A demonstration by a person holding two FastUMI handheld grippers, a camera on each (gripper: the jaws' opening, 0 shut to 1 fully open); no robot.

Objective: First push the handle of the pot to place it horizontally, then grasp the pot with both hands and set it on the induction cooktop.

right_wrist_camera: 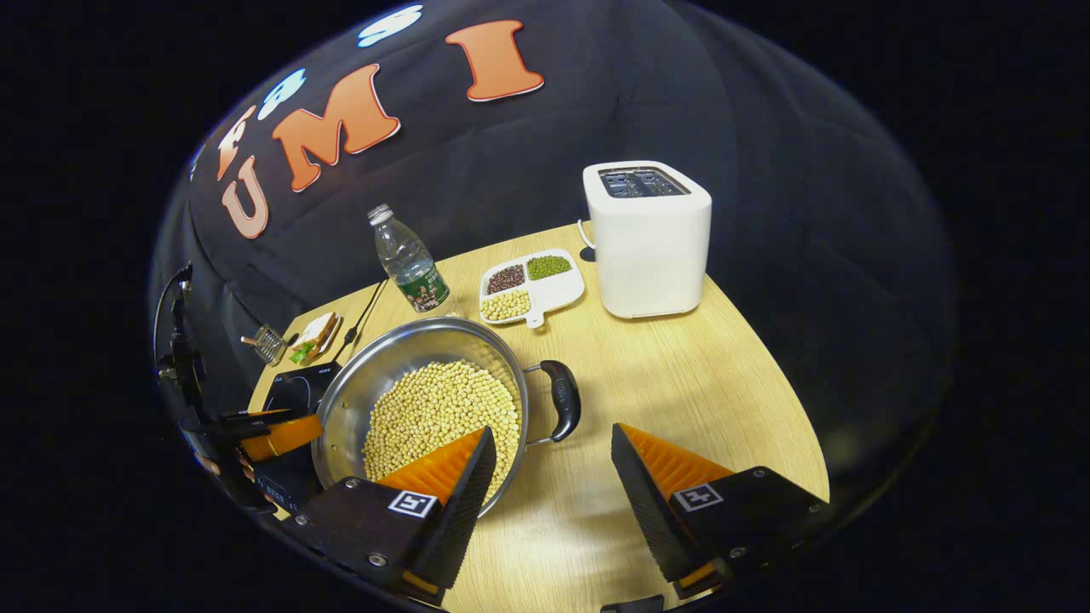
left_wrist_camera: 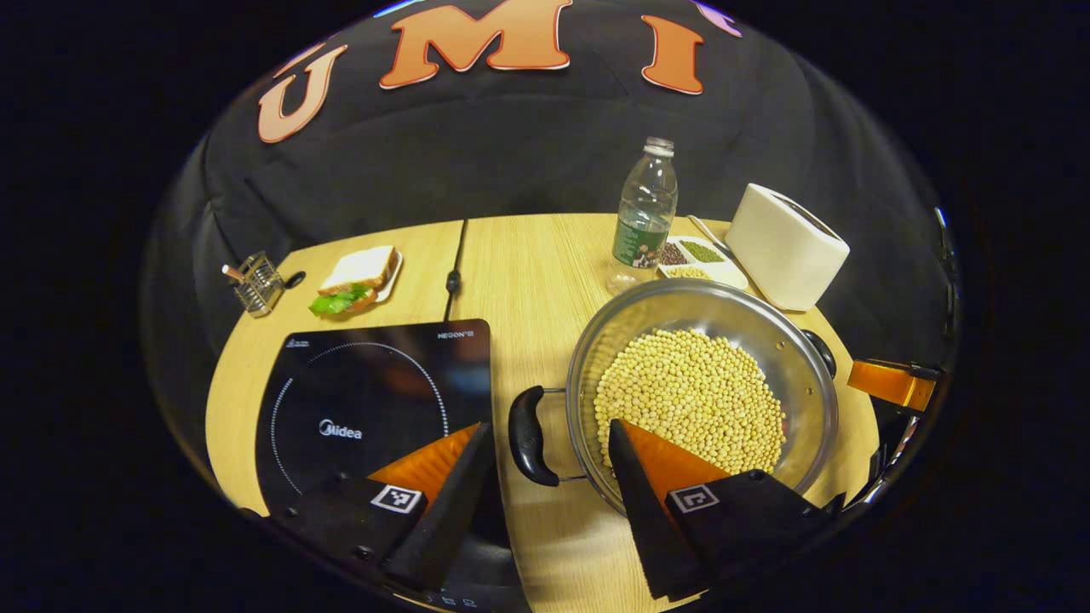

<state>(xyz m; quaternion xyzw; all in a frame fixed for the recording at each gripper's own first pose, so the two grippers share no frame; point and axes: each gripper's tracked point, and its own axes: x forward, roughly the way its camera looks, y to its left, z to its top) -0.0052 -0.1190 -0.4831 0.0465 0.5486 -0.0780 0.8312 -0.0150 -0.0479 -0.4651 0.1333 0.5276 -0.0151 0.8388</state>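
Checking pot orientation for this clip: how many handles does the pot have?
2. One handle faces the induction cooktop; the other handle is opposite, on the toaster side.

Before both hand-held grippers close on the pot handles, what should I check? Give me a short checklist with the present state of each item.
1. Left hand-held gripper open, fingers on both sides of the near handle: ok.
2. Right hand-held gripper open, with the other handle just ahead of its gap: ok, but not closed on it.
3. Handles lie level to the pot's two sides: ok.
4. Cooktop bare, nothing on its ring: ok.
5. Bottle and toaster stand behind the pot, away from the way to the cooktop: ok.
6. Soybeans sit below the rim: ok; whether they will shift in the lift: cannot tell.
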